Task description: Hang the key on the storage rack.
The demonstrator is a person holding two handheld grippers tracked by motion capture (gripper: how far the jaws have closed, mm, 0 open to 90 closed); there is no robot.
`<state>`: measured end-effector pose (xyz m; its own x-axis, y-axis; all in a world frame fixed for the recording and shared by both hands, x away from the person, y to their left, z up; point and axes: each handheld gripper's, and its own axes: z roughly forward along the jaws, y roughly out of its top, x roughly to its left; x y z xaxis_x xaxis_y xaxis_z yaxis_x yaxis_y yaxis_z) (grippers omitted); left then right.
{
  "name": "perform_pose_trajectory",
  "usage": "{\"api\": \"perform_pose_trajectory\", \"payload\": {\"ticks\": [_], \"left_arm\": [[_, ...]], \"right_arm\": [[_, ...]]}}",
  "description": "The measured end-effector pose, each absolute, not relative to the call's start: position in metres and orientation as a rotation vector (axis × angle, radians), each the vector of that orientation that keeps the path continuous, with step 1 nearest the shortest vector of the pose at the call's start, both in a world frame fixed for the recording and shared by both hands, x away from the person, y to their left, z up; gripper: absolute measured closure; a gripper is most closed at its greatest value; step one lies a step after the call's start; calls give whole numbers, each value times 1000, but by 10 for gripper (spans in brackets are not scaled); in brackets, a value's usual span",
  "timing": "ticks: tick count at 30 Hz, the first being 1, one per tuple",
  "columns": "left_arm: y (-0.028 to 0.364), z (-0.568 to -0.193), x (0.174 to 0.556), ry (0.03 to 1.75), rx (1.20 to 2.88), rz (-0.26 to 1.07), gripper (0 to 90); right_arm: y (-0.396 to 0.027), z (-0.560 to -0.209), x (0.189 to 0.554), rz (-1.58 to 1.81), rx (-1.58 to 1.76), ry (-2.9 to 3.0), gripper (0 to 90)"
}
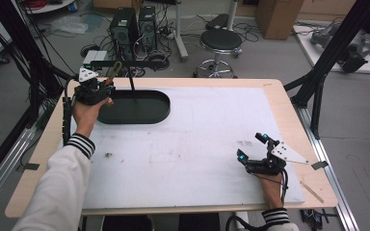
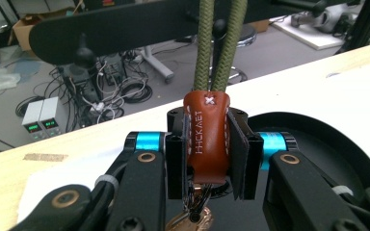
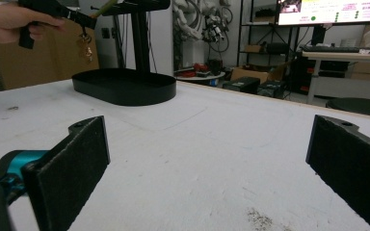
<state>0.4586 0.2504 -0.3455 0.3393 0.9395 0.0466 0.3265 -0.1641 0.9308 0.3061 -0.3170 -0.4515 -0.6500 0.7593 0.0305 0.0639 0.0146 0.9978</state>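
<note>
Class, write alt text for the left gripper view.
Black tongs clamp a brown leather key fob whose green cord loop runs up over a black stand bar. Keys hang below the fob, above a black oval tray.

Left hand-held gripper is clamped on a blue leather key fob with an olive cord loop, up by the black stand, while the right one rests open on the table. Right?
Not quite: the leather key fob is brown, not blue, as the left gripper view shows. The rest holds: the left hand-held gripper clamps it below the olive cord loop by the black stand, and the right hand-held gripper rests open on the table.
</note>
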Motion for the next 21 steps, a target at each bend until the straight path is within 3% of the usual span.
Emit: {"api": "perform_pose_trajectory", "payload": {"ticks": [21], "left_arm": [[247, -367, 477, 1229, 1710, 845, 718]], "right_arm": [[-318, -452, 306, 1688, 852, 1763, 3]]}}
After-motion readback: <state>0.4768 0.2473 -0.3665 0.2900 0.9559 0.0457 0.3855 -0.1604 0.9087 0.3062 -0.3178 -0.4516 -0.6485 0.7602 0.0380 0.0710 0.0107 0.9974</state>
